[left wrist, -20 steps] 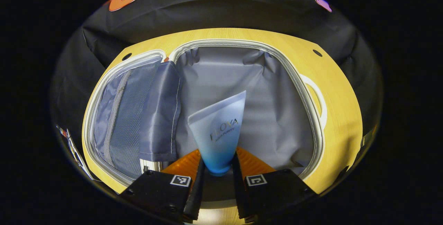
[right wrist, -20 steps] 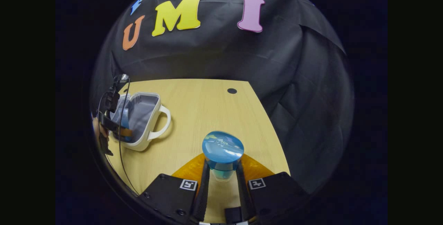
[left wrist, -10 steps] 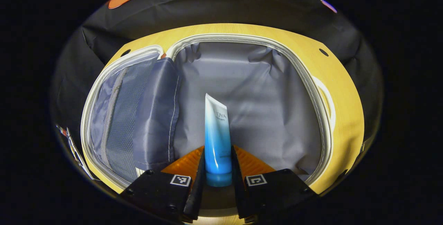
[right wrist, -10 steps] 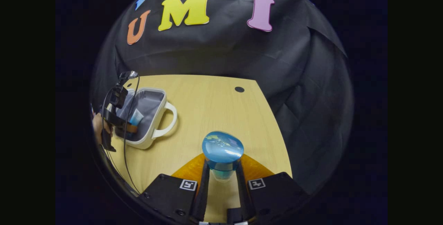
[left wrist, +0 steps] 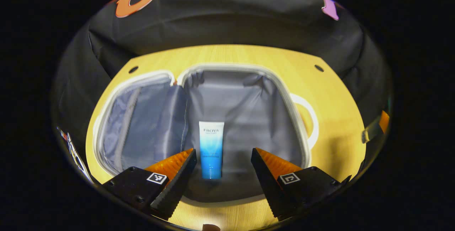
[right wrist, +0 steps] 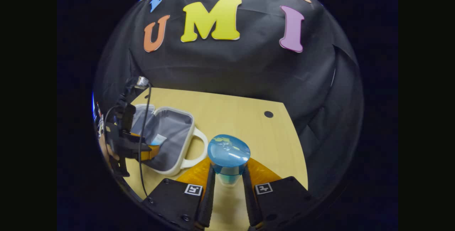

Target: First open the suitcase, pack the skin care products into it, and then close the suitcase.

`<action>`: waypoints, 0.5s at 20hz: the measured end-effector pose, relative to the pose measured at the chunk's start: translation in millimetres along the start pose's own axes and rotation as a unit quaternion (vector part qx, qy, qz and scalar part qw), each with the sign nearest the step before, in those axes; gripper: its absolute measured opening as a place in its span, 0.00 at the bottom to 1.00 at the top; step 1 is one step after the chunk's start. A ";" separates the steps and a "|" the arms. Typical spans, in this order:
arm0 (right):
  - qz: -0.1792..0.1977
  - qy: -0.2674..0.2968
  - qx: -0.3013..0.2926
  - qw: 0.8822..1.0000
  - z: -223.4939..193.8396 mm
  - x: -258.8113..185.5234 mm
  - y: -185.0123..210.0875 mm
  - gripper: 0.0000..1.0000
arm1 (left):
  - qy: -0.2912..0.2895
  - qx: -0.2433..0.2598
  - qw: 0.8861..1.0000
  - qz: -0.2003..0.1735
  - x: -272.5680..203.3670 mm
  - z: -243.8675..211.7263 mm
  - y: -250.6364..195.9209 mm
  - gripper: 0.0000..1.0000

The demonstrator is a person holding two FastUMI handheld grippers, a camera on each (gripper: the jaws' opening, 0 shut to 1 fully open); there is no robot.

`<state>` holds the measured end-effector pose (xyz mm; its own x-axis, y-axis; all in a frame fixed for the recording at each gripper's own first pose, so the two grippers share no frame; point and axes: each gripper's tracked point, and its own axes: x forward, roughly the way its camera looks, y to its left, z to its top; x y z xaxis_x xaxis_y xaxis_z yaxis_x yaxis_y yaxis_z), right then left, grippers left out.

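Observation:
The white suitcase [left wrist: 298, 117] lies open on the wooden table, its grey lining showing. A blue-and-white tube [left wrist: 211, 149] lies flat in its right half, cap toward me. My left gripper [left wrist: 223, 167] hangs open above the tube, fingers spread to either side and touching nothing. In the right gripper view, my right gripper [right wrist: 227, 184] is shut on a blue bottle [right wrist: 228, 152] with a rounded cap. The open suitcase [right wrist: 185, 152] sits to its left, with the left gripper [right wrist: 142, 151] and a hand over it.
The suitcase lid [left wrist: 142, 124] with a mesh pocket lies open to the left. The white handle [left wrist: 312, 117] sticks out on the right side. Bare wooden table [right wrist: 241, 117] lies between the right gripper and the black cloth wall.
My left gripper opened and let go of the tube, which now lies flat in the suitcase, then drew back and up. The right gripper swung toward the suitcase with the bottle.

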<state>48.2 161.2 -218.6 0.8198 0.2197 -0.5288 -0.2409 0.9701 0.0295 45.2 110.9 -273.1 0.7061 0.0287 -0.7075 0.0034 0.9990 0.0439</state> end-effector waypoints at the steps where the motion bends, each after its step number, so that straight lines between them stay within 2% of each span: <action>1: 0.007 -0.003 -0.004 1.000 7.0 5.6 12.1 0.36 | -0.025 0.004 1.000 0.002 -17.7 9.6 1.4 0.99; 4: 0.023 -0.007 -0.015 1.000 18.9 24.4 50.3 0.34 | -0.107 0.004 0.994 0.009 -71.1 35.3 16.6 0.98; 7: 0.044 0.006 -0.008 0.999 19.6 42.6 95.5 0.36 | -0.174 -0.001 0.985 0.021 -109.6 43.5 40.9 0.98; 10: 0.078 0.037 0.002 0.996 0.9 58.1 145.0 0.37 | -0.233 -0.006 0.972 -0.005 -137.3 49.8 52.8 0.98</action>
<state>61.4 314.7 -244.2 0.7319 0.3589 -0.5793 -0.3594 0.9255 0.1192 -16.3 158.0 -138.5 0.9505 0.0038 -0.3106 0.0053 0.9996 0.0287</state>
